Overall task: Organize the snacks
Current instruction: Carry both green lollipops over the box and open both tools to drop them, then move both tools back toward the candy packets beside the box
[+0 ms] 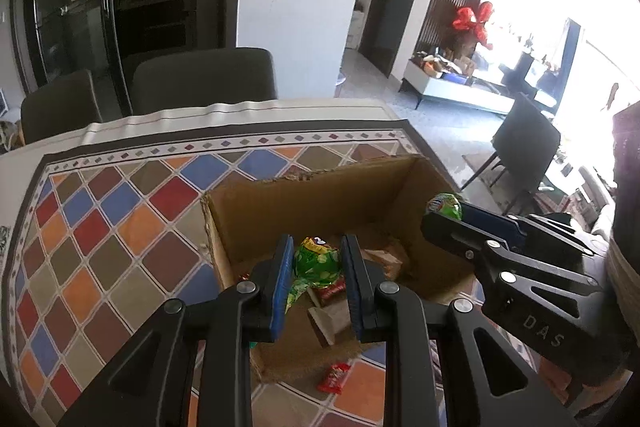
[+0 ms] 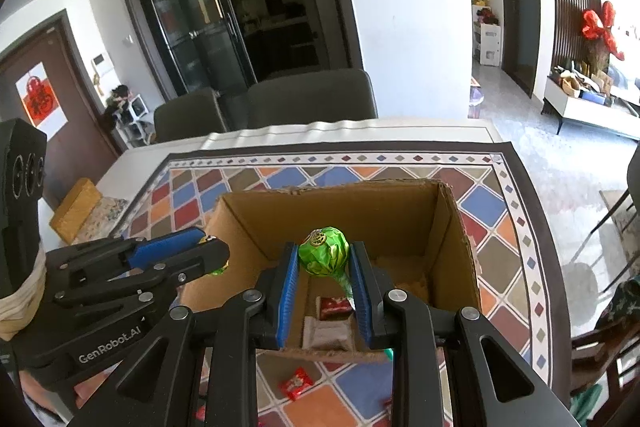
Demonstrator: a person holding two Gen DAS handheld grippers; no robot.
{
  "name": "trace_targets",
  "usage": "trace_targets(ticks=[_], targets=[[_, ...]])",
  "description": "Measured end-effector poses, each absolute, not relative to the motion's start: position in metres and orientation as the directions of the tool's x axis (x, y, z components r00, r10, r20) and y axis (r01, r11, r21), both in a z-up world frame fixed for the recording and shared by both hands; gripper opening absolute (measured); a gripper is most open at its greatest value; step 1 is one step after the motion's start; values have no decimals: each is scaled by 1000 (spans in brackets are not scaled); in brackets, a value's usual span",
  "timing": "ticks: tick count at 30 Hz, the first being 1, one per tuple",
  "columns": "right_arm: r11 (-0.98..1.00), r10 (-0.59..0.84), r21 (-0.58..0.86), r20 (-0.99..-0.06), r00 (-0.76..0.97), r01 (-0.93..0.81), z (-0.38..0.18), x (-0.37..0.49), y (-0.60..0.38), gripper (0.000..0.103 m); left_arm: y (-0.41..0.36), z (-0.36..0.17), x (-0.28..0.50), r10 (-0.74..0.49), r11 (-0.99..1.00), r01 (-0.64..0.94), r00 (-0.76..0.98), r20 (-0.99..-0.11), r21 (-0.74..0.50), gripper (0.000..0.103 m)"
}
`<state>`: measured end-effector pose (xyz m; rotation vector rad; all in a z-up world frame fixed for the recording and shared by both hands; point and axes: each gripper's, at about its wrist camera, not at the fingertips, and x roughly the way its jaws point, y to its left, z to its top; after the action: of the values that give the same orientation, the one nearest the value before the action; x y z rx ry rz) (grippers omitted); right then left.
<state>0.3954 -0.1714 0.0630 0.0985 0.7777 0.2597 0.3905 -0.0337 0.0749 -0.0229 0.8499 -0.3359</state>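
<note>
Over the open cardboard box (image 2: pixel 452 239), both tools hover with a green-wrapped lollipop each. The right tool (image 2: pixel 325 269) is pinching its lollipop (image 2: pixel 324 251), pads pressed on the wrapper just under the ball, the ball poking up between the fingertips. The left tool (image 1: pixel 314 269) likewise pinches a second green lollipop (image 1: pixel 316 261), wrapper tail hanging down between the blue pads (image 1: pixel 282 279). From the right wrist view the left tool (image 2: pixel 218 255) sits at the box's left wall, a bit of green showing at its tip; from the left wrist view the right tool (image 1: pixel 436 217) sits at the right wall.

Inside the box: a red wrapped snack (image 2: pixel 334 305) and a pale packet (image 2: pixel 326 333) already lie on the bottom (so some sorting looks done). The box stands on the counter (image 1: pixel 120 227), which has a colourful diamond-pattern cloth.

Still loose on the cloth, just in front of the box: one small red candy (image 2: pixel 296 383), seen too in the left view (image 1: pixel 334 379). More bits at the lower edge, too cut off to tell.

Judgement: mid-task. Two lollipops held above the box, not yet dropped; at least the red candy left to collect afterwards.
</note>
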Motion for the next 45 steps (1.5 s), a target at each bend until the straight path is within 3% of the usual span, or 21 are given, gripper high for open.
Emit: trace_targets(ticks=[2, 6, 27, 33, 36, 45], targets=[[967, 256, 175, -683, 685, -187, 61, 400, -171, 27, -34, 75, 391, -287, 952, 272, 619, -731, -143, 28], [970, 241, 169, -687, 686, -172, 60, 401, -173, 38, -32, 79, 384, -257, 960, 259, 644, -721, -110, 42], [958, 286, 165, -604, 744, -234, 80, 304, -165, 39, -15, 102, 277, -252, 960, 271, 719, -647, -72, 49], [958, 284, 151, -595, 752, -242, 78, 281, -160, 44, -8, 96, 252, -245, 963, 261, 732, -635, -71, 54], [958, 285, 145, -595, 752, -249, 74, 270, -158, 51, -5, 91, 243, -239, 964, 257, 730, -640, -68, 55], [958, 285, 150, -623, 729, -246, 53, 247, -151, 57, 3, 77, 208, -202, 973, 225, 745, -636, -46, 59]])
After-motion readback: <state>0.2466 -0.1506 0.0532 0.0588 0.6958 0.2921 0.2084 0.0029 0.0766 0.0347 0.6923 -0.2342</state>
